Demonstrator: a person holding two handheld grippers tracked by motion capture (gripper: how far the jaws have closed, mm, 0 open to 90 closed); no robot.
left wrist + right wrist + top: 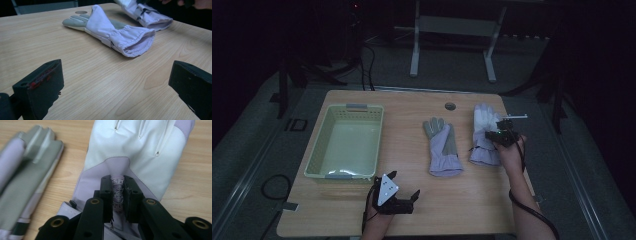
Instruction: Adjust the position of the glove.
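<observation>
A: Where is your right gripper (117, 192) now?
B: On the right glove (140, 150), at the table (412, 210) right side. Jaws are clenched on a pinch of its fabric, approx. at the logo patch.
A: And your left gripper (399, 187)?
B: Released, jaws wide, nothing between them. It is near the front edge, beside the basket (319, 150). The other glove (110, 30) lies flat in the middle.
</observation>
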